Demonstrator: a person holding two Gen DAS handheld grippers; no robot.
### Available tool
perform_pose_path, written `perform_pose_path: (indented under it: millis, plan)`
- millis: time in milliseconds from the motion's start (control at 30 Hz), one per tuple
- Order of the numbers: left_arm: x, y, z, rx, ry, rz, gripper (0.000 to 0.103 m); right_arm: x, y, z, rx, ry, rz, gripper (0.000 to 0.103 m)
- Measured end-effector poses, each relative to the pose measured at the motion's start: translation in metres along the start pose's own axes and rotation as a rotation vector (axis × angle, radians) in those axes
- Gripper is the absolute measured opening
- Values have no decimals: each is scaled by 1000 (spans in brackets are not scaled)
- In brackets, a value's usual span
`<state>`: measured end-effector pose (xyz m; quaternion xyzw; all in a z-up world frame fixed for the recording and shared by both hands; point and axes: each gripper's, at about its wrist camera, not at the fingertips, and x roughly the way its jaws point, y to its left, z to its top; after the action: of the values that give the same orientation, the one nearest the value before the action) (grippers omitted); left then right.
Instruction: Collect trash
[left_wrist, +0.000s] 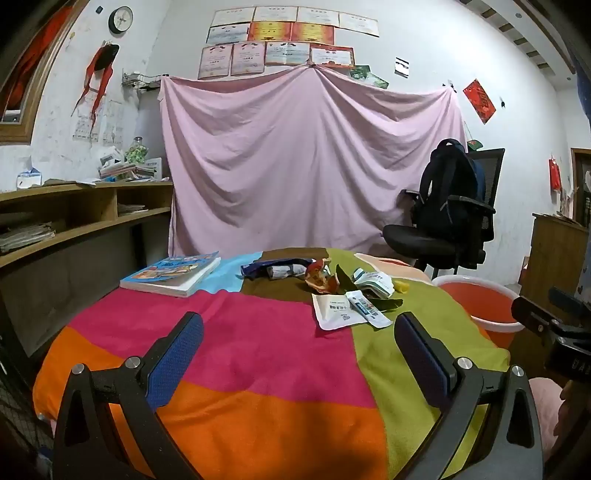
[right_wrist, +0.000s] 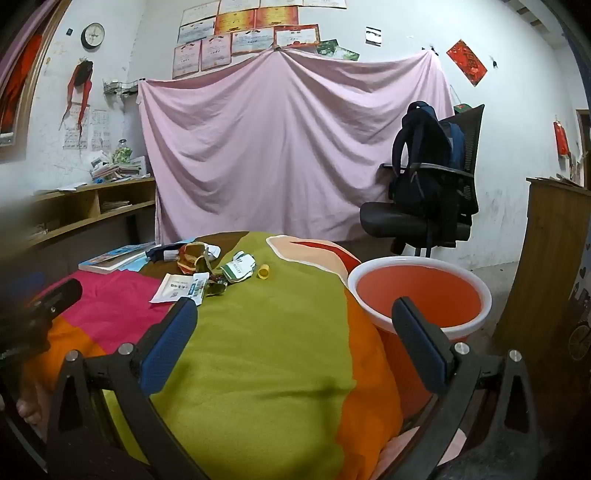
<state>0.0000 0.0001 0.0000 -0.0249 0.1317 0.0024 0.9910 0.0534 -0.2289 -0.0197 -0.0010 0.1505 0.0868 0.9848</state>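
Several pieces of trash lie in a pile on the far part of the colourful cloth: a white sachet (left_wrist: 332, 312) (right_wrist: 173, 288), a crumpled orange wrapper (left_wrist: 320, 280) (right_wrist: 190, 260), a dark blue wrapper (left_wrist: 275, 268), a white and green packet (left_wrist: 373, 283) (right_wrist: 240, 266) and a small yellow cap (left_wrist: 402, 286) (right_wrist: 264, 272). An orange bin with a white rim (right_wrist: 417, 291) (left_wrist: 480, 299) stands at the table's right edge. My left gripper (left_wrist: 298, 334) hangs open over the pink patch, short of the pile. My right gripper (right_wrist: 293, 319) is open above the green patch, nothing between its fingers.
A book (left_wrist: 173, 275) (right_wrist: 110, 260) lies at the far left of the cloth. A black office chair with a backpack (left_wrist: 448, 206) (right_wrist: 428, 184) stands behind the table. Wooden shelves (left_wrist: 74, 214) run along the left wall. A wooden cabinet (right_wrist: 546, 277) is at the right.
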Motion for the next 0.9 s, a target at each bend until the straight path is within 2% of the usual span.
perform_pose_path:
  millis: [200, 900]
  plan:
    - [1, 4, 0, 0, 3, -4, 101, -2, -1, 0, 7, -19, -7, 103]
    - [1, 0, -2, 18, -9, 5, 101, 3, 4, 0, 1, 1, -1, 103]
